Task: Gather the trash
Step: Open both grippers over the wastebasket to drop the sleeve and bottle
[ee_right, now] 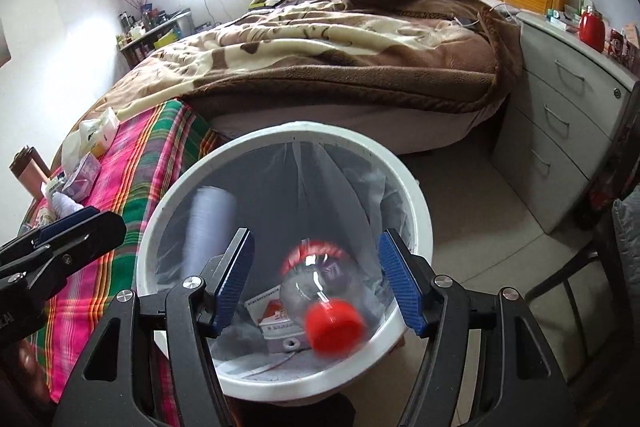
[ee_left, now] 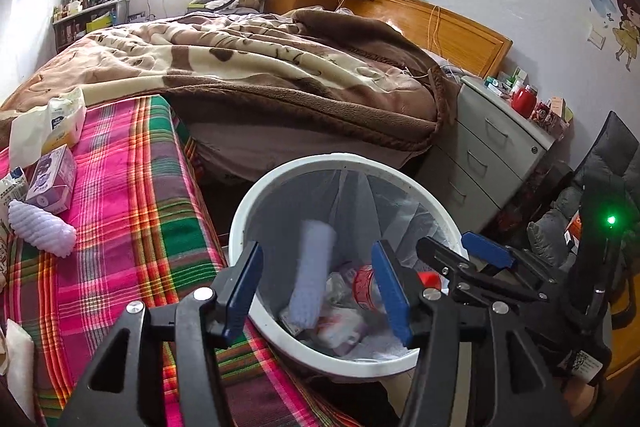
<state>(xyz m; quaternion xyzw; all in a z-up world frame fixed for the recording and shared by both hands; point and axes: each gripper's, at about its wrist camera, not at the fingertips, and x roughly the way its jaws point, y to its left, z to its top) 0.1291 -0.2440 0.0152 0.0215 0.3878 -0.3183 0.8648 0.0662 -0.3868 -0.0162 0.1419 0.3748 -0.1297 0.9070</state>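
A white trash bin (ee_left: 240,211) with a clear liner stands beside the plaid-covered bench; it also shows in the right wrist view (ee_right: 412,187). My left gripper (ee_left: 316,291) is open above the bin, and a lilac fuzzy item (ee_left: 314,275), blurred, is inside the bin below it. My right gripper (ee_right: 316,283) is open over the bin, and a clear plastic bottle with a red cap (ee_right: 320,287), blurred, lies in the bin between its fingers without touching them. The right gripper also shows in the left wrist view (ee_left: 464,251). Cartons and wrappers lie at the bin's bottom.
On the plaid cover (ee_left: 132,195) lie another lilac fuzzy item (ee_left: 42,227), a purple carton (ee_left: 52,179) and a tissue pack (ee_left: 60,119). A bed with a brown blanket (ee_left: 260,67) is behind. A grey drawer cabinet (ee_right: 560,115) stands right, a dark chair (ee_left: 608,163) beside it.
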